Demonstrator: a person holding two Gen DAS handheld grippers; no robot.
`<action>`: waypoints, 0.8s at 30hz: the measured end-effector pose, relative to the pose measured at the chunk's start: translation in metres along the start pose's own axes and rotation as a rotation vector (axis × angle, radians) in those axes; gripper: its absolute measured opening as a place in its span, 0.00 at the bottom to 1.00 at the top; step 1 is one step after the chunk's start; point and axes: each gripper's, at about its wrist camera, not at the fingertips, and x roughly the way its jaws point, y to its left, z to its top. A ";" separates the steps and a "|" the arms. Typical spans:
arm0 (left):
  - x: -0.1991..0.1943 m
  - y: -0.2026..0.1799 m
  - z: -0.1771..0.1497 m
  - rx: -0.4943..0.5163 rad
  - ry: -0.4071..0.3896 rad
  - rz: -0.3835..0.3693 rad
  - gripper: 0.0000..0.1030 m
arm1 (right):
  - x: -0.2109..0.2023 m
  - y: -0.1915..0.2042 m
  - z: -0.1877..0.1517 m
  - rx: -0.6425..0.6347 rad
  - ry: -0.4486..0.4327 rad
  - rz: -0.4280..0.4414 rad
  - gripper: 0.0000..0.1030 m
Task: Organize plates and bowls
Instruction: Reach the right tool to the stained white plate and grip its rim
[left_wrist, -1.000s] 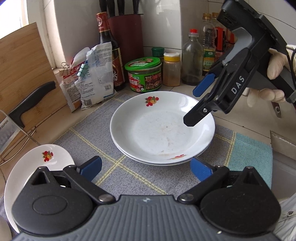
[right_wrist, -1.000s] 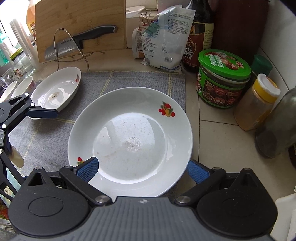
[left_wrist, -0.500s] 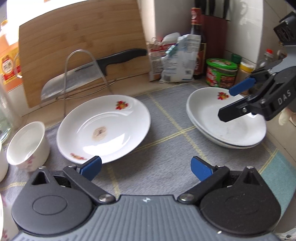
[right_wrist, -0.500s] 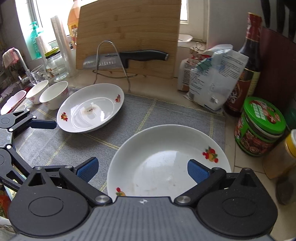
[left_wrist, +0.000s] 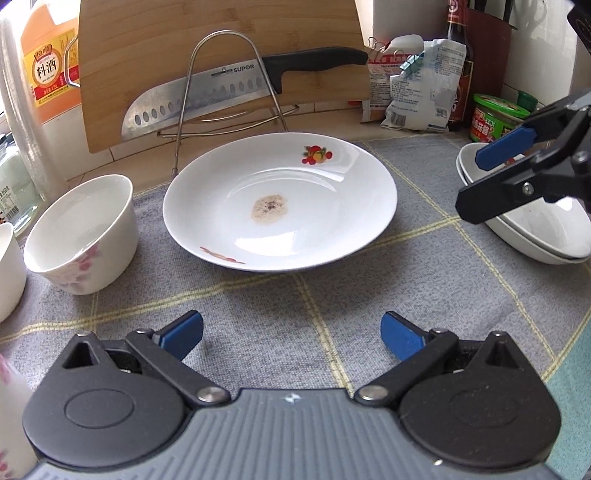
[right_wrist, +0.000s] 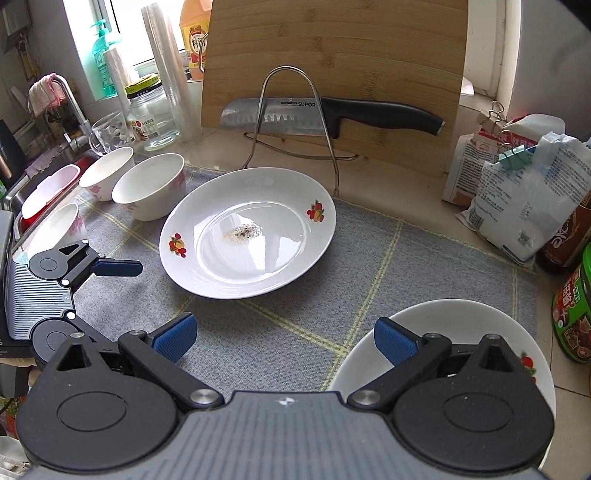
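the grey mat covers the counter in front of the cutting board. on the mat's middle sits a dirty plate, a stack of plates at the mat's right edge, a bowl at its left. my left gripper hovers over the mat's near side, fingers apart and empty. my right gripper hangs beside the stack, also spread, gripping nothing.

I'm working in a home kitchen: a bamboo cutting board, a knife on its rack, sauce bottles and a sink tap.
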 end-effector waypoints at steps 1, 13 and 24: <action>0.003 0.001 0.001 -0.002 0.002 -0.007 0.99 | 0.003 0.001 0.001 0.004 0.007 0.000 1.00; 0.020 0.015 0.012 -0.001 -0.023 -0.048 1.00 | 0.038 0.002 0.033 0.000 0.044 0.021 1.00; 0.027 0.021 0.014 0.002 -0.075 -0.050 1.00 | 0.092 -0.013 0.060 0.038 0.127 0.087 1.00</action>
